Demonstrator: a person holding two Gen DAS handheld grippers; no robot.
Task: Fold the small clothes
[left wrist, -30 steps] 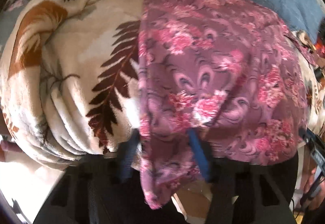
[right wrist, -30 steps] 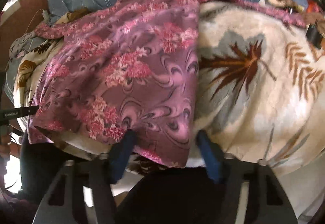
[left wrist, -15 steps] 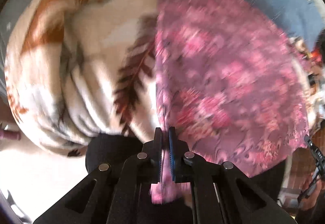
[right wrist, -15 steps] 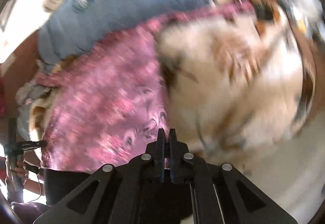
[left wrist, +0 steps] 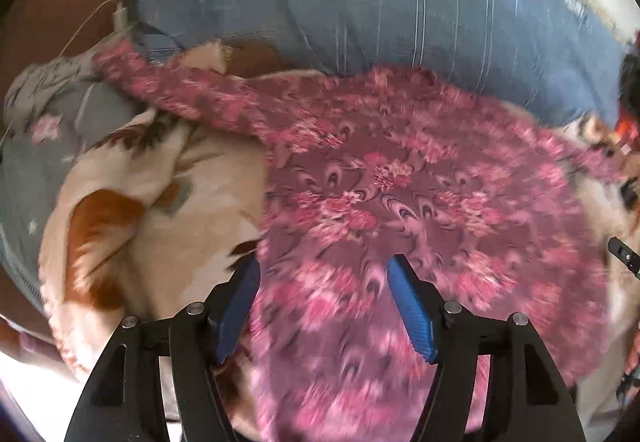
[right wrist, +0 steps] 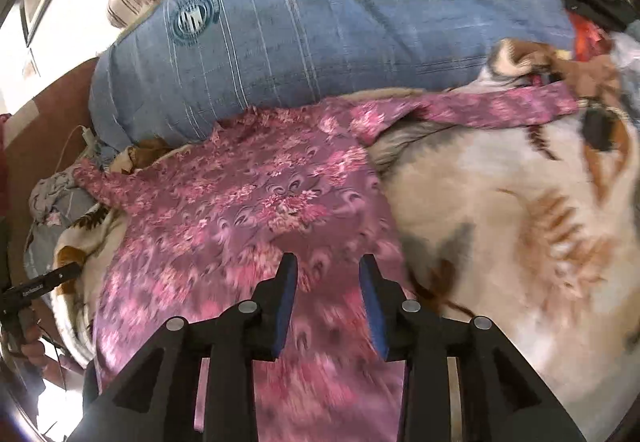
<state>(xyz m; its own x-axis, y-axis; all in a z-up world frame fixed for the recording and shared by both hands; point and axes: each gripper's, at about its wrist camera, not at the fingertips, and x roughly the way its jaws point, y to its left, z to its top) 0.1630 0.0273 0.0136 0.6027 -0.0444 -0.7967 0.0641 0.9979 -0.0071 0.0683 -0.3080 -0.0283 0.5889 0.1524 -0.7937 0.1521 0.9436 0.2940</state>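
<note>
A pink and mauve floral garment (left wrist: pixel 400 201) (right wrist: pixel 256 201) lies spread flat over a cream blanket, its sleeves stretched out to both sides. My left gripper (left wrist: pixel 324 274) hovers above the garment's near left part; its jaws are opening and its blue pads press on nothing. My right gripper (right wrist: pixel 328 274) hangs over the near right part of the cloth, close to its right edge; its jaws are opening too, with the cloth lying below them and not pinched.
The cream blanket (left wrist: pixel 140 242) (right wrist: pixel 500 222) with brown leaf prints covers the bed. A big blue pillow (left wrist: pixel 360 1) (right wrist: pixel 320 21) lies behind the garment. A charger and cable (left wrist: pixel 120 15) sit far left. A person's hand (right wrist: pixel 28 346) grips the other gripper's handle.
Both grippers shut on the garment's near hem half a second ago, then let it go and rose. The garment now lies flat farther up the blanket, and both pairs of jaws stand apart.
</note>
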